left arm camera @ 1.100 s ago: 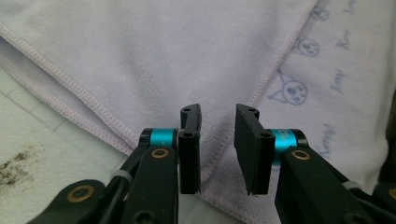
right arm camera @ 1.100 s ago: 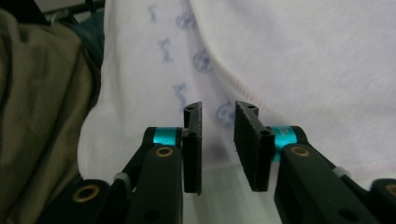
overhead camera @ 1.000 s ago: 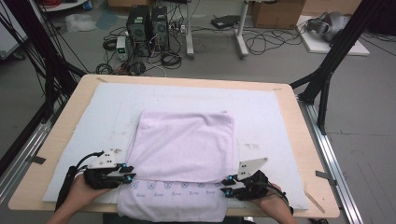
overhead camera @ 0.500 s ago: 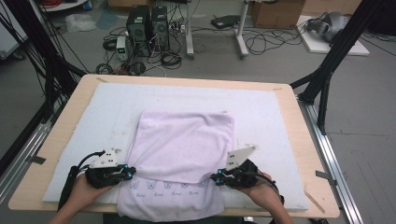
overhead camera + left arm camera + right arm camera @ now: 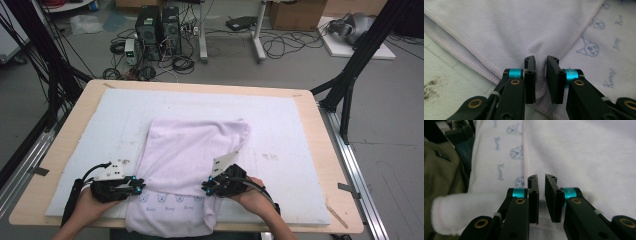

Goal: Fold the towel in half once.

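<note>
Both your left gripper and right gripper pinch the lilac towel at its near corners on the table. The right grip looks thin, probably one layer; a hard pull slips it and ruins the fold.

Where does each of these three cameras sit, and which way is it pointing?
High view: above the near table edge, looking forward and down; both hands, left gripper, right gripper.
Left gripper view: rides that gripper, looking along black jaws clamping the towel's hemmed edge.
Right gripper view: rides its gripper, jaws pinching a fold.
All share the pale lilac terry towel printed with blue cartoon faces.
</note>
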### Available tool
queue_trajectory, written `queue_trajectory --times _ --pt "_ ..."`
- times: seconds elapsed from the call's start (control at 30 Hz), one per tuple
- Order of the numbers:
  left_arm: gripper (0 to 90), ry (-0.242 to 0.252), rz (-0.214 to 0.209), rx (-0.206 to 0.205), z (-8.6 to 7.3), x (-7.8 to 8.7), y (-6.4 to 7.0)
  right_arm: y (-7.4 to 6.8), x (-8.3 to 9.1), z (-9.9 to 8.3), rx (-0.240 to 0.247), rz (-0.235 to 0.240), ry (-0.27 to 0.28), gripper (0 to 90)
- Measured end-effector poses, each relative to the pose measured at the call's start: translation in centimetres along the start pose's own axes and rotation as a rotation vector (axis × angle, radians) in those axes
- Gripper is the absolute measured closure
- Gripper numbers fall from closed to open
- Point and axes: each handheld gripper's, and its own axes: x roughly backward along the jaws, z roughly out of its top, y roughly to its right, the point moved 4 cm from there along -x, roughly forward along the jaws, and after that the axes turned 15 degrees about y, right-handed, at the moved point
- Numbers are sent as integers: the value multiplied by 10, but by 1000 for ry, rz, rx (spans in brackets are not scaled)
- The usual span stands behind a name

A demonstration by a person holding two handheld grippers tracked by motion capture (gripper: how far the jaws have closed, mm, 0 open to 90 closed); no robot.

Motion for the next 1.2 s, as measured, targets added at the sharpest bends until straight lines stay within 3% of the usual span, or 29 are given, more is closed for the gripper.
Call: queue_trajectory --times 0.1,0.27,0.53,0.63,0.7,0.8,0.87,0.97,1.2 --pt "764 -1 1 4 0 -1 1 -2 19 0 -3 -31 58 814" --pt "757 -1 -1 6 0 -1 0 -5 33 -15 -21 -43 65 789" --pt "744 -1 -3 5 0 -2 0 -8 8 -22 -19 -28 46 714" --pt "742 0 -4 5 0 -2 1 -11 -1 -24 10 -27 16 751" --pt "743 1 -4 4 0 -2 1 -13 0 -24 26 -20 8 849" --pt "745 1 -4 2 0 -2 1 -14 3 -24 37 -5 7 883" --pt "745 2 -3 3 0 -1 1 -15 11 -24 22 14 16 885" --pt "746 3 -1 6 0 -2 1 -18 34 -28 1 2 32 885" --pt "701 1 -8 6 0 -2 3 -32 105 -47 -42 -76 77 839"
